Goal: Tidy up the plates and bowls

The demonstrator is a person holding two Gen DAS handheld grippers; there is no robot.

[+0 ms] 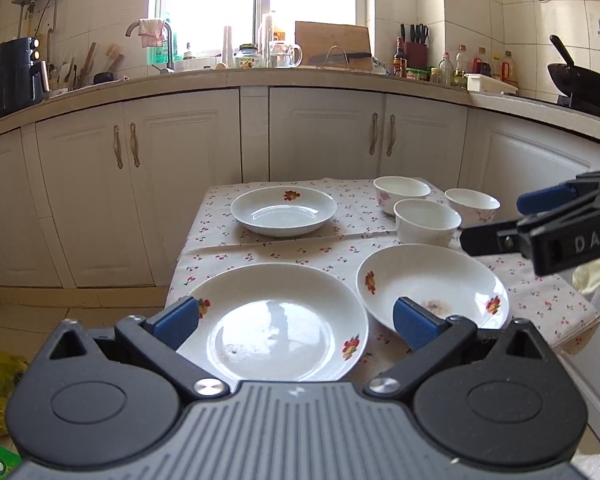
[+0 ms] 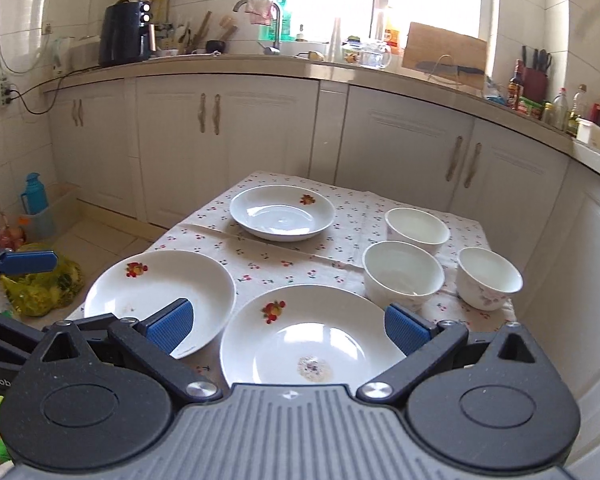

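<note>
**Both grippers hovering wide over an unsorted table**

On the cloth-covered table (image 2: 300, 268), nothing is stacked yet. The left gripper (image 1: 296, 322) is hanging released, jaws spread and grasping nothing, above the near-left plate (image 1: 274, 322). Just right of that plate, the near-right plate (image 2: 312, 340) is lying under the right gripper (image 2: 290, 330), which is likewise gaping wide and empty. A third plate (image 2: 282, 212) is sitting at the far side, well apart. Three bowls (image 2: 404, 274) are clustering at the far right.

Stacking probably starts with a near plate: closing one finger over the rim and one beneath it, then lifting level, should keep the glazed edge from slipping.

The left wrist view is showing the right gripper from the side and a wok (image 1: 582, 80) on the counter; the right wrist view alone is revealing a blue flask (image 2: 34, 194) on the floor.
</note>
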